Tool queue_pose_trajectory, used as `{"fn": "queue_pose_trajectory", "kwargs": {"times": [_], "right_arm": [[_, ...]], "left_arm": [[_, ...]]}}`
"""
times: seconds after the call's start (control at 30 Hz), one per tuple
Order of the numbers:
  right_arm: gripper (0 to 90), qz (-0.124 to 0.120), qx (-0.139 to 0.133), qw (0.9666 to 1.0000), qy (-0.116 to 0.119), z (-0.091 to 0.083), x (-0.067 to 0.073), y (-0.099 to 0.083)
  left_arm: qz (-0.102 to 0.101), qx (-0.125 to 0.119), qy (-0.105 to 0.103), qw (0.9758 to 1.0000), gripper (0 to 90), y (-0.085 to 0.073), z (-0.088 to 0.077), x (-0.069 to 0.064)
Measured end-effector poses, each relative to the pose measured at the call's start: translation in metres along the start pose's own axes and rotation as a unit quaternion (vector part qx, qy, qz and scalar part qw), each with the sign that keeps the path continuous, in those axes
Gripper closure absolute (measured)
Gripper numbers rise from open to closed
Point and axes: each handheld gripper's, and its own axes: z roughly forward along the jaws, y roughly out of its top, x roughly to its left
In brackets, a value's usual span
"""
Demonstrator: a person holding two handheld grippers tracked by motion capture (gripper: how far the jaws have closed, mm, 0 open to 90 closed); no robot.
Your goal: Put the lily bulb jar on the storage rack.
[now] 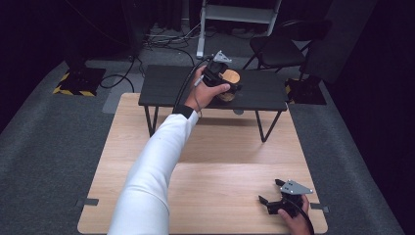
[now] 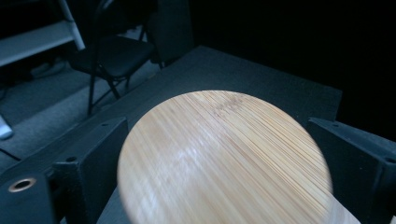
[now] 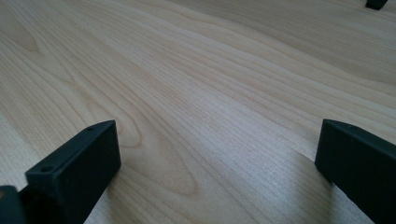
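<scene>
We squeeze the left tool (image 1: 230,84) squarely on the wooden disc (image 2: 224,158); the right tool (image 1: 274,198) rests spread on the counter (image 1: 215,181).

No readable text, label, brand or number anywhere — nothing legible on any surface.

light wooden table top (image 3: 210,93) with long grain lines, right gripper (image 3: 217,154) low over it, two black jaws wide apart at the bottom corners, bare wood between them, small dark object (image 3: 376,3) at the top right edge
</scene>
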Motion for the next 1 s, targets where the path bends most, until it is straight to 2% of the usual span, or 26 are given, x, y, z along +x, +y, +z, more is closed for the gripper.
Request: {"fn": "queue_pose_trajectory", "kwargs": {"times": [0.2, 0.33, 0.37, 0.43, 0.47, 0.53, 0.6, 0.63, 0.7, 0.73, 0.83, 0.87, 1.0], "right_arm": [[0.0, 0.0, 0.0, 1.0, 0.0, 0.0, 0.0, 0.0], [0.0, 0.0, 0.0, 1.0, 0.0, 0.0, 0.0, 0.0], [0.0, 0.0, 0.0, 1.0, 0.0, 0.0, 0.0, 0.0], [0.0, 0.0, 0.0, 1.0, 0.0, 0.0, 0.0, 0.0], [0.0, 0.0, 0.0, 1.0, 0.0, 0.0, 0.0, 0.0], [0.0, 0.0, 0.0, 1.0, 0.0, 0.0, 0.0, 0.0], [0.0, 0.0, 0.0, 1.0, 0.0, 0.0, 0.0, 0.0], [0.0, 0.0, 0.0, 1.0, 0.0, 0.0, 0.0, 0.0], [0.0, 0.0, 0.0, 1.0, 0.0, 0.0, 0.0, 0.0], [0.0, 0.0, 0.0, 1.0, 0.0, 0.0, 0.0, 0.0], [0.0, 0.0, 0.0, 1.0, 0.001, 0.0, 0.0, 0.0], [0.0, 0.0, 0.0, 1.0, 0.001, 0.0, 0.0, 0.0], [0.0, -0.001, 0.0, 1.0, 0.001, 0.0, 0.0, 0.0]], "left_arm": [[-0.008, -0.012, 0.005, 0.9999, 1.6, -0.005, -0.036, -0.009], [-0.002, -0.018, 0.018, 0.9997, 0.6, -0.012, -0.054, -0.02], [-0.003, -0.02, 0.023, 0.9995, 0.4, -0.016, -0.06, -0.025], [-0.004, -0.035, 0.02, 0.9992, 0.5, -0.026, -0.071, -0.03], [-0.004, -0.035, 0.02, 0.9992, 0.5, -0.026, -0.071, -0.03], [-0.003, -0.043, 0.021, 0.9989, 0.5, -0.043, -0.085, -0.042], [0.007, -0.044, 0.029, 0.9986, 0.4, -0.057, -0.094, -0.056], [0.007, -0.044, 0.029, 0.9986, 0.4, -0.057, -0.094, -0.056], [0.012, -0.053, 0.024, 0.9983, 0.4, -0.08, -0.106, -0.067], [0.012, -0.053, 0.024, 0.9983, 0.5, -0.08, -0.106, -0.067], [0.021, -0.052, 0.04, 0.9976, 0.4, -0.106, -0.121, -0.081], [0.021, -0.052, 0.04, 0.9976, 0.4, -0.106, -0.121, -0.081], [0.02, -0.056, 0.046, 0.9971, 0.4, -0.127, -0.136, -0.088]]}}
